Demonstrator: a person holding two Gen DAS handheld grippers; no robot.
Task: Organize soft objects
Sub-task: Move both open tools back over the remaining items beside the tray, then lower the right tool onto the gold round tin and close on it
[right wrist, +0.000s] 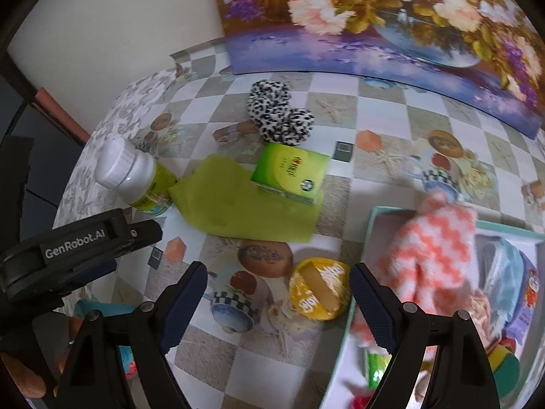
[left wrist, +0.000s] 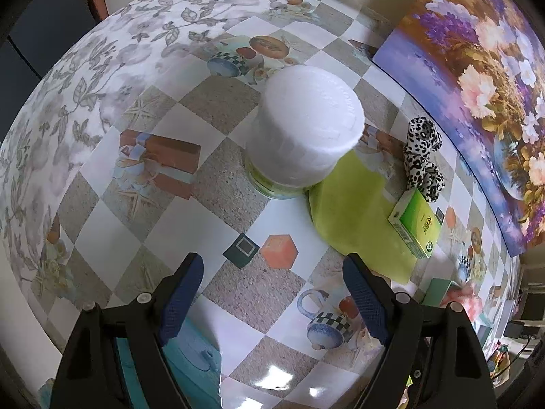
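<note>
A black-and-white leopard-print soft scrunchie (right wrist: 277,116) lies on the patterned tablecloth near the flower painting; it also shows in the left wrist view (left wrist: 422,156). A green cloth (right wrist: 238,204) lies flat with a green box (right wrist: 293,172) on it. A pink-and-white fuzzy soft item (right wrist: 432,252) lies blurred over the edge of a teal-rimmed box (right wrist: 374,214) that holds other fabric items. My right gripper (right wrist: 277,303) is open and empty, above a yellow round tin (right wrist: 318,288). My left gripper (left wrist: 272,293) is open and empty, in front of a white-capped bottle (left wrist: 303,133).
A flower painting (right wrist: 391,17) leans at the table's back. The white-capped bottle (right wrist: 133,173) stands at the left by the green cloth (left wrist: 357,211). The green box (left wrist: 415,221) is near the scrunchie. A teal object (left wrist: 190,361) lies under my left gripper.
</note>
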